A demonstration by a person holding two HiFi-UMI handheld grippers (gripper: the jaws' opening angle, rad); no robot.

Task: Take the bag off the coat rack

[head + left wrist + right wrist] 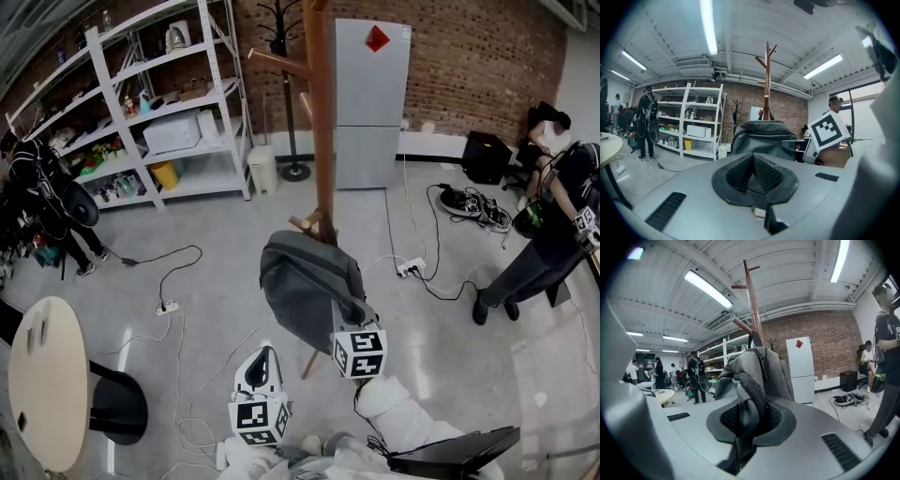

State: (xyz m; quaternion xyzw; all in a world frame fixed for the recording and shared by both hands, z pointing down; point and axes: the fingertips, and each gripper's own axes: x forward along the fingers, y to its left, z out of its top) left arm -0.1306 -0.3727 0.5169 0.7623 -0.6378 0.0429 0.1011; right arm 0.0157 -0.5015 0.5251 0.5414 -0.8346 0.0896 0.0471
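Note:
A grey backpack [305, 286] hangs on the brown wooden coat rack [322, 122] in the middle of the room. My right gripper [747, 420] is shut on a fold of the bag's grey strap [746, 394], which fills the space between its pads. In the head view its marker cube [360, 354] sits at the bag's lower right corner. My left gripper [752, 176] is shut with nothing in it and points at the bag [761, 138] from a short way off. In the head view it [261, 370] is below and left of the bag.
White shelving [159, 103] and a grey fridge [372, 103] line the brick back wall. A round table [42, 380] stands at the left. Cables [169, 281] and a power strip [410, 268] lie on the floor. People [47, 202] [548, 225] stand at both sides.

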